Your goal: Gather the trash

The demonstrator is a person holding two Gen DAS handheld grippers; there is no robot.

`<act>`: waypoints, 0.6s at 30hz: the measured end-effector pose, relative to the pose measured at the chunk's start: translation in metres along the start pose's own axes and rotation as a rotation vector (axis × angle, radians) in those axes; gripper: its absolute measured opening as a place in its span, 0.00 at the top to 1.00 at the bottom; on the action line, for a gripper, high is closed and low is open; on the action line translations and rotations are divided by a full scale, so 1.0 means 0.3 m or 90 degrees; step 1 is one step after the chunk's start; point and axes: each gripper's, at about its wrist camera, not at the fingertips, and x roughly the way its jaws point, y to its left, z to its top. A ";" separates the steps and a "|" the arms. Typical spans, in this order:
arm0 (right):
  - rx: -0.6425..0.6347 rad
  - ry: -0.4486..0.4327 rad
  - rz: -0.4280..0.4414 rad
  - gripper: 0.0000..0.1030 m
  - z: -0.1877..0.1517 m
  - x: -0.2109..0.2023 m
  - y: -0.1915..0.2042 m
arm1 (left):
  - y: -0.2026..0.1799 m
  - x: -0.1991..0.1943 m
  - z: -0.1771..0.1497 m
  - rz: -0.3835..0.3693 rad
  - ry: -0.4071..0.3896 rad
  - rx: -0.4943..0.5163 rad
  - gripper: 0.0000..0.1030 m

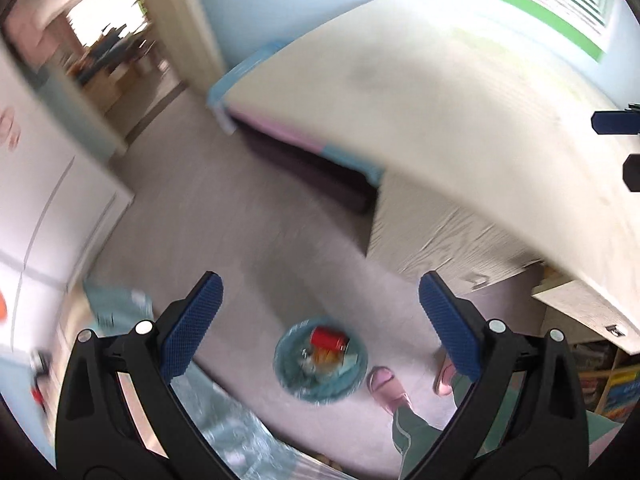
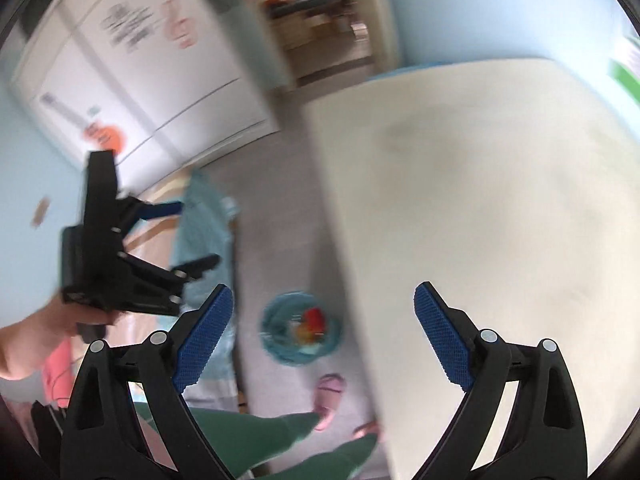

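Note:
A round bin with a teal liner [image 1: 320, 384] stands on the grey floor below me. A red can [image 1: 329, 338] and other trash lie inside it. The bin also shows in the right wrist view [image 2: 280, 350], with the red can [image 2: 314, 315] in it. My left gripper [image 1: 320, 306] is open and empty, high above the bin. My right gripper [image 2: 323, 316] is open and empty, also high above the floor. The left gripper [image 2: 196, 236] shows open in the right wrist view, held in a hand at the left. Both views are blurred.
A pale tabletop [image 1: 460, 112] fills the right side; it also shows in the right wrist view [image 2: 480, 200]. A white cabinet [image 2: 140, 60] stands at the left near an open doorway [image 1: 108, 36]. The person's feet in pink slippers [image 1: 386, 384] stand by the bin. Teal plastic [image 1: 240, 436] lies at lower left.

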 end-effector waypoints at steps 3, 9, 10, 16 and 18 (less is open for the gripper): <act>0.046 -0.024 -0.031 0.11 -0.077 -0.116 -0.111 | -0.131 -0.010 0.090 -0.030 -0.020 0.053 0.07; 0.100 -0.043 -0.092 0.11 -0.215 -0.310 -0.309 | -0.422 -0.035 0.222 -0.062 -0.055 0.160 0.07; 0.116 -0.048 -0.104 0.11 -0.247 -0.350 -0.352 | -0.470 -0.039 0.242 -0.069 -0.059 0.175 0.07; 0.200 -0.064 -0.197 0.11 -0.421 -0.521 -0.526 | -0.792 -0.057 0.345 -0.110 -0.088 0.240 0.07; 0.230 -0.063 -0.236 0.11 -0.483 -0.563 -0.584 | -0.901 -0.061 0.371 -0.122 -0.096 0.259 0.07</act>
